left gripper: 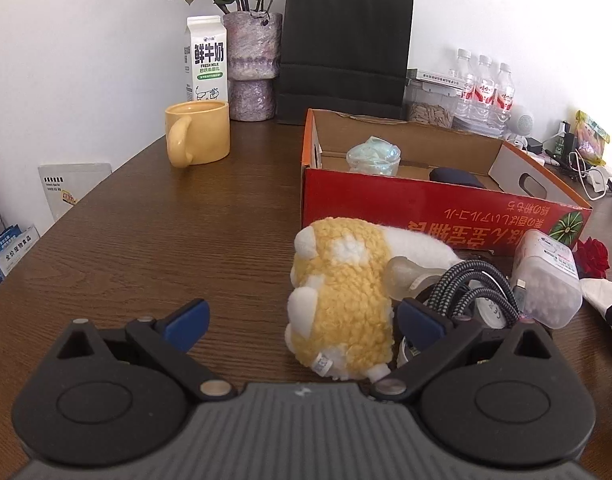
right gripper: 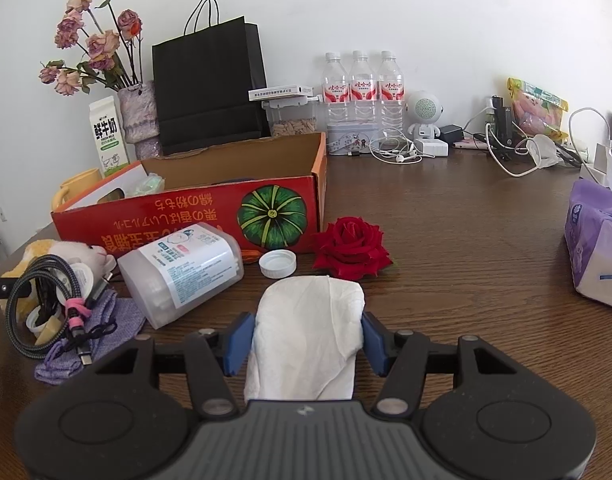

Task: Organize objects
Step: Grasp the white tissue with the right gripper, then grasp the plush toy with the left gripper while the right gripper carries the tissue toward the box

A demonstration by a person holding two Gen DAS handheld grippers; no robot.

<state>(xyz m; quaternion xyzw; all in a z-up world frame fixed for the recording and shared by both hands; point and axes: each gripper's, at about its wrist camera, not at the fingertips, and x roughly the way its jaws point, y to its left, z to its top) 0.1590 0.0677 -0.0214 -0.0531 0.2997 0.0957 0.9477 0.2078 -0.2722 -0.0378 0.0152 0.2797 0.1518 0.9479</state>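
Gripped between the blue pads of the right gripper (right gripper: pixel 306 340) is a folded white tissue (right gripper: pixel 309 332) — it is pinched from both sides while resting on the wooden table (right gripper: pixel 465 240), presumably so that it can be lifted whole. The left gripper (left gripper: pixel 302 326) is held wide, nothing clamped, with the yellow-and-white plush toy (left gripper: pixel 339 304) partly between its jaws; a grasp appears to be lined up. Beyond both stands the red cardboard box (right gripper: pixel 186 216), open at the top and already holding a few things — judged to be where the loose items are meant to be gathered.
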